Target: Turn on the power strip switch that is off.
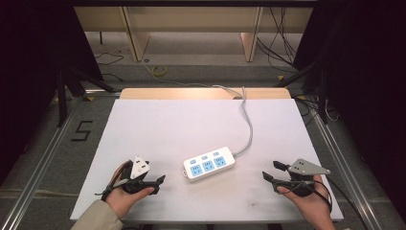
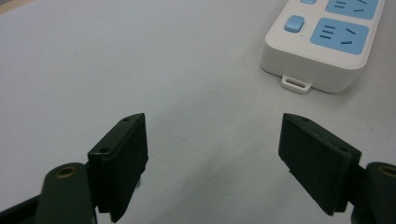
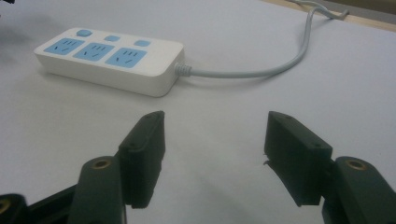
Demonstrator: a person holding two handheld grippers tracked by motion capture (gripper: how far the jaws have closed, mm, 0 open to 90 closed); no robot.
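The counter (image 1: pixel 158 129) is covered with a smooth, matt white sheet, with a strip of pale wood bare along its 12 o'clock edge. Near its middle lies a power strip (image 1: pixel 209 166) of glossy white plastic, its socket faces and switches a matt light-blue plastic; a smooth grey rubbery cable (image 1: pixel 249 127) runs from it toward 12 o'clock. The left tongs (image 2: pixel 212 163) and right tongs (image 3: pixel 212 156) look like matt black plastic, slightly grainy, with brass-coloured metal inserts at the joints. The floor is rough grey carpet
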